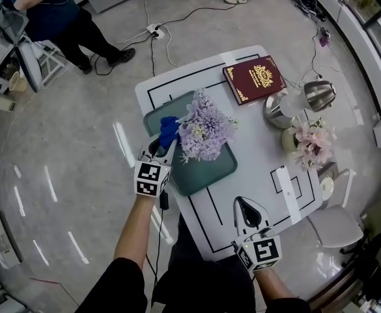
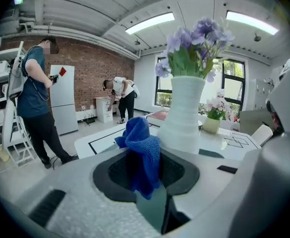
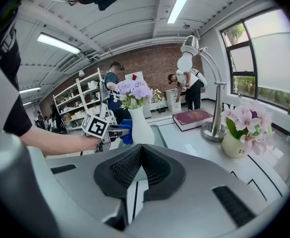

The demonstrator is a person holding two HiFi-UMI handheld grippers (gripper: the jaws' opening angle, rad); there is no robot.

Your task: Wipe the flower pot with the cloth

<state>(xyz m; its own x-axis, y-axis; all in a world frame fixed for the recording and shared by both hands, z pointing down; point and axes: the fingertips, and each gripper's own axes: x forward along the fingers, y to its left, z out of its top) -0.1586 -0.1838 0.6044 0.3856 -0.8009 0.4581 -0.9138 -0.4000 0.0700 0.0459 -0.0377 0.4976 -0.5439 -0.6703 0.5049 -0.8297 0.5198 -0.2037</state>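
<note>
In the head view the left tool (image 1: pixel 162 147) holds one blue cloth (image 1: pixel 169 130) beside one bunch of purple flowers (image 1: pixel 206 132) on the single green tray (image 1: pixel 203 175). The right tool (image 1: pixel 247 207) hovers well apart over the worktop (image 1: pixel 255 135), which also carries one red book (image 1: pixel 254 78), one lamp (image 1: pixel 317 95) and one bunch of pink flowers (image 1: pixel 310 142). The left gripper view shows the jaws clamped on the cloth, just beside the one white flower pot (image 2: pixel 182 113); whether they touch is unclear. Wiping looks about to begin, and the cloth next needs pressing against the pot wall and drawing round it. In the right gripper view the jaws are closed on nothing.
</note>
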